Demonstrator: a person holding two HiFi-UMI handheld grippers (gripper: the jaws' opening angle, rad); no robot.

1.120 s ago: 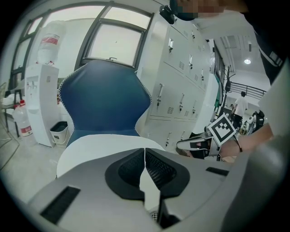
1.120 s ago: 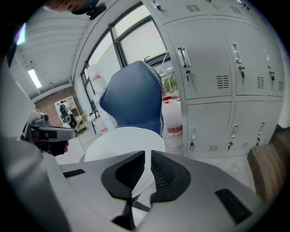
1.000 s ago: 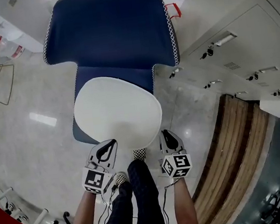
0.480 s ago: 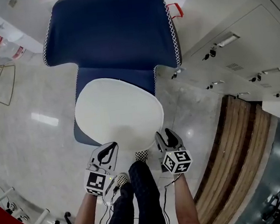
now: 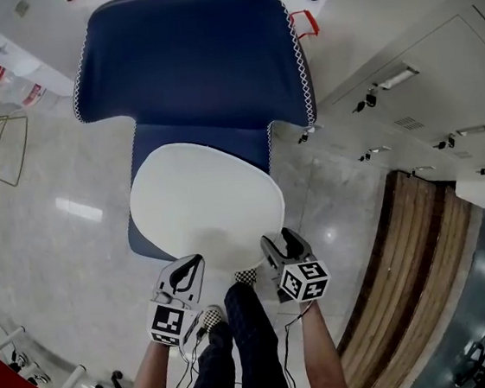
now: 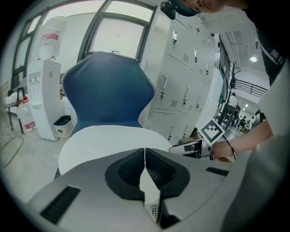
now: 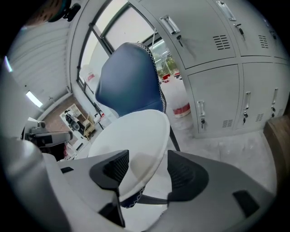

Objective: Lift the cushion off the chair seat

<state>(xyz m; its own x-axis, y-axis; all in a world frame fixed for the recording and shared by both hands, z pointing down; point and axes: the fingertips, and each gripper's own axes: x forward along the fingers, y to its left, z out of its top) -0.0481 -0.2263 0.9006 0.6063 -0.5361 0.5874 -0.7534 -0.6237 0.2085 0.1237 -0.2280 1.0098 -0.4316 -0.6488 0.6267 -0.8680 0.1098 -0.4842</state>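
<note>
Glossy tiled floor (image 5: 39,168), lockers (image 5: 403,75) alongside. The white cushion (image 5: 204,197) lies flat on the blue chair (image 5: 193,64) seat. Right tongs (image 5: 283,245) have just been opening, cushion's front rim between them, unpinched; left tongs (image 5: 184,272) closed, empty. Risk: one-corner grip — cushion sags, slips out.

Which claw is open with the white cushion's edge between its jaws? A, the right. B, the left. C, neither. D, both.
A: the right claw has just been opening, and its jaws stand apart with the near edge of the white cushion between them, while the left claw is shut on nothing.
</note>
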